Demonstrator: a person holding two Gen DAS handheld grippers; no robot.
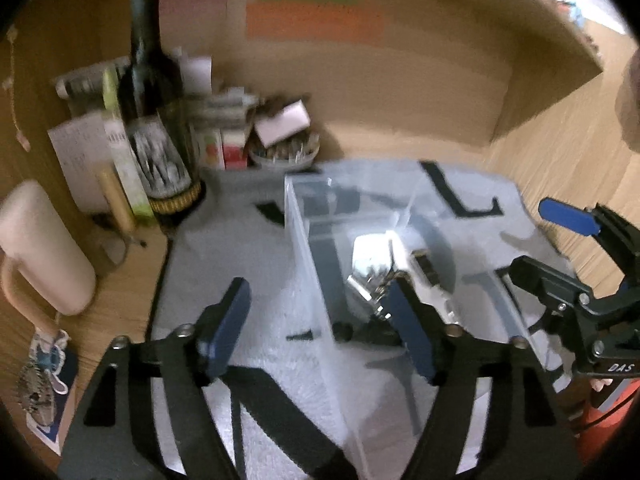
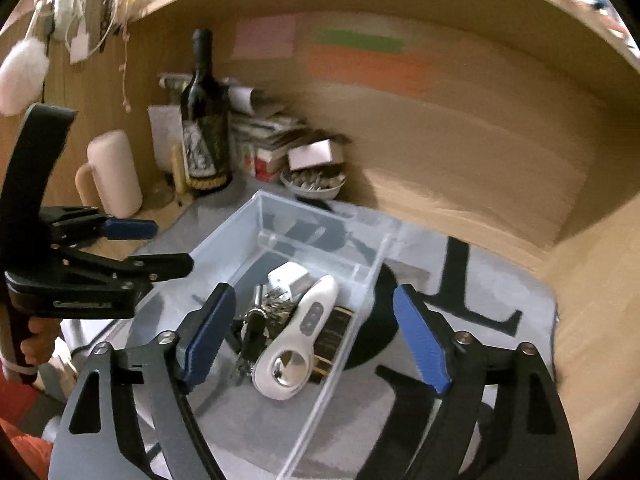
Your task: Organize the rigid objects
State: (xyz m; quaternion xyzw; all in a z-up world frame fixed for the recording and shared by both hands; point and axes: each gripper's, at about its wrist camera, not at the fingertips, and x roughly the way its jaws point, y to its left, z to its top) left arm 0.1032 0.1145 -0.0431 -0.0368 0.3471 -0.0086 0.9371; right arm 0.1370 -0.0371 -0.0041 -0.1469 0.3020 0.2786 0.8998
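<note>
Left wrist view: the left claw [image 1: 318, 326] is spread wide with nothing between its blue pads. Just beyond it a clear plastic bin [image 1: 304, 240] stands on a grey mat [image 1: 240, 264] printed with black letters, and the claw's right finger reaches over the bin's near left wall. Inside lie shiny metal pieces [image 1: 372, 268], too blurred to name with any confidence. The right claw [image 1: 560, 236] enters from the right edge, also spread and empty. Far left on the wooden tabletop [image 1: 560, 168] stand a dark wine bottle [image 1: 150, 92] and a cream mug [image 1: 44, 248].

Right wrist view: the right claw [image 2: 316, 338] is spread and empty, its pads either side of the bin's [image 2: 256, 216] near end. Between and just ahead of them lies a white handheld device [image 2: 300, 340], its long axis running from near to far, tilted slightly right, with the round metal head nearest the claw. It rests on a dark flat box [image 2: 336, 336], beside a bunch of keys [image 2: 260, 316] and a white adapter [image 2: 288, 278]. The left claw [image 2: 156, 244] hangs spread at the left, off to the bin's side. The right claw is probably the nearer one to the bin's contents.
</note>
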